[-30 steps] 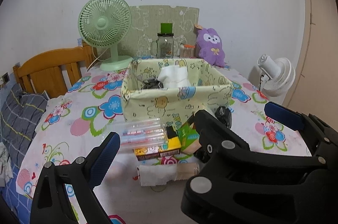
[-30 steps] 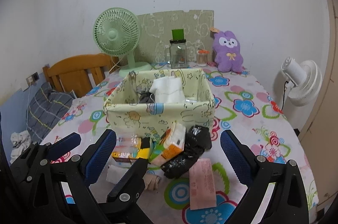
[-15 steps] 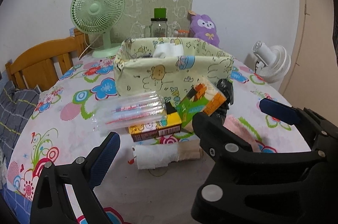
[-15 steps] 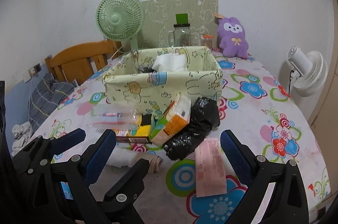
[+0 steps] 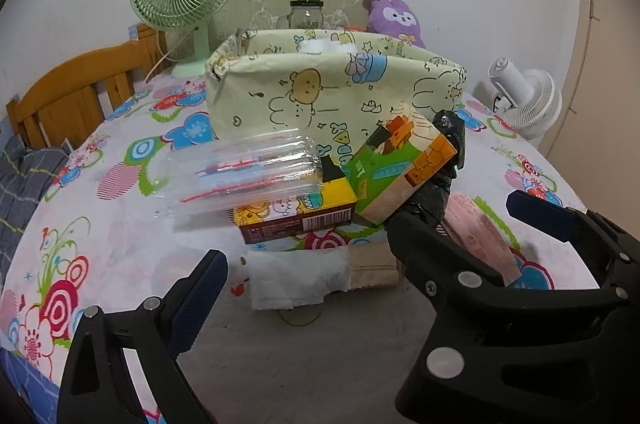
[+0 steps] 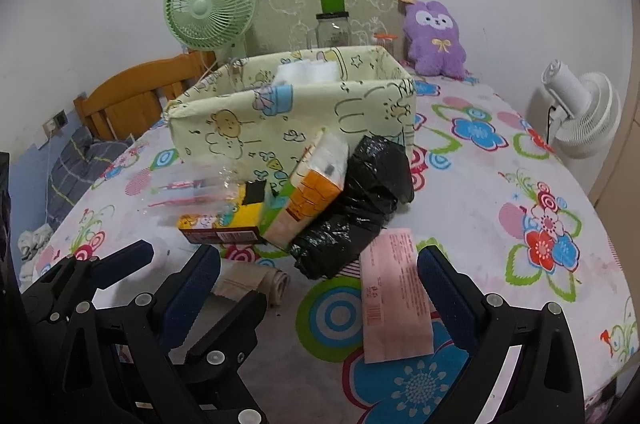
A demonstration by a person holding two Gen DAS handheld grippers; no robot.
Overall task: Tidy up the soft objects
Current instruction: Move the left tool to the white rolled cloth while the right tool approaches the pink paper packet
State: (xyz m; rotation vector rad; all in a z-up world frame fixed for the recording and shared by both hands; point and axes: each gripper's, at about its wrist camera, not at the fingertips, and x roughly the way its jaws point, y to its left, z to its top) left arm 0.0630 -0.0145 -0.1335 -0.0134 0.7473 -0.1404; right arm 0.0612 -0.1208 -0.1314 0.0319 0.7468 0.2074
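From the left wrist camera, the left gripper (image 5: 360,236) hung low over the flowered tablecloth (image 5: 132,248) with its jaws spread wide and nothing between them. Just ahead of it lay a white rolled cloth (image 5: 296,280) touching a beige cloth (image 5: 372,266). Behind these a clear plastic pack (image 5: 244,176) rested on a yellow box (image 5: 296,216), with a tissue pack (image 5: 400,172) leaning beside it against a fabric basket (image 5: 328,92).

From the right wrist camera, the right gripper (image 6: 320,288) was also spread wide and empty. The beige cloth (image 6: 256,282) lay near its left finger, a pink packet (image 6: 394,296) just beside its right one. A black bag (image 6: 356,216) sat between the tissue pack (image 6: 312,192) and the pink packet, in front of the basket (image 6: 296,112).
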